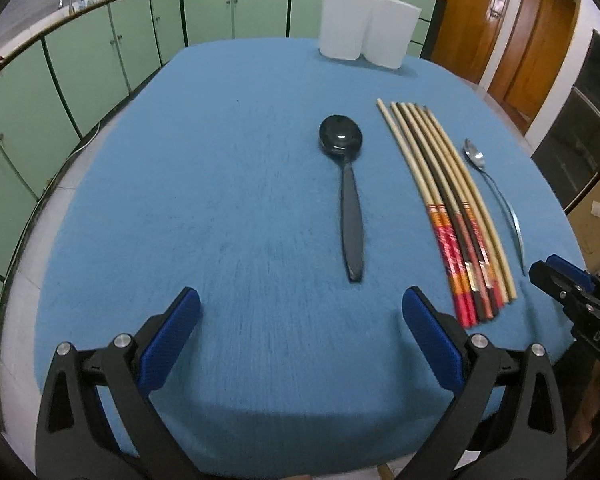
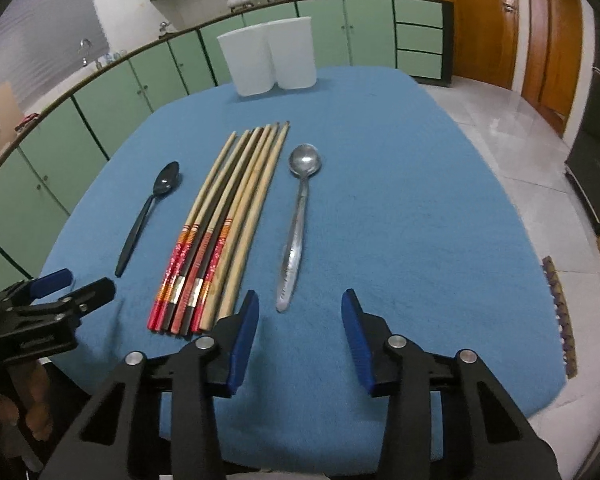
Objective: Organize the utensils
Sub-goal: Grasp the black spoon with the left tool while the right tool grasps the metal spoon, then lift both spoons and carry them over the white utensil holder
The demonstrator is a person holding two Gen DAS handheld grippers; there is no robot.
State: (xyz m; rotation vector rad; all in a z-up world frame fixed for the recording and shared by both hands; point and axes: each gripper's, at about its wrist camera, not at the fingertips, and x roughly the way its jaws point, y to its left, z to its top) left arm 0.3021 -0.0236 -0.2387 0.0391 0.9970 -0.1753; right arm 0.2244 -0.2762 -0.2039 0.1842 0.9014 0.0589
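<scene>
A black plastic spoon (image 1: 350, 196) (image 2: 148, 216) lies on the blue tablecloth (image 1: 220, 200) (image 2: 400, 200). Right of it lie several chopsticks (image 1: 456, 212) (image 2: 220, 224) side by side, then a metal spoon (image 1: 496, 196) (image 2: 298, 220). A white two-compartment holder (image 1: 366, 22) (image 2: 270, 56) stands at the table's far end. My left gripper (image 1: 300, 308) is open and empty above the near edge, in front of the black spoon's handle. My right gripper (image 2: 300, 312) is open and empty just before the metal spoon's handle. Each gripper shows at the other view's edge (image 1: 560, 284) (image 2: 66, 288).
Green kitchen cabinets (image 1: 100, 60) (image 2: 100, 92) run behind and left of the table. Wooden doors (image 1: 500, 20) (image 2: 500, 20) and tiled floor (image 2: 520, 160) lie to the right. A dark cabinet (image 1: 580, 140) stands at the far right.
</scene>
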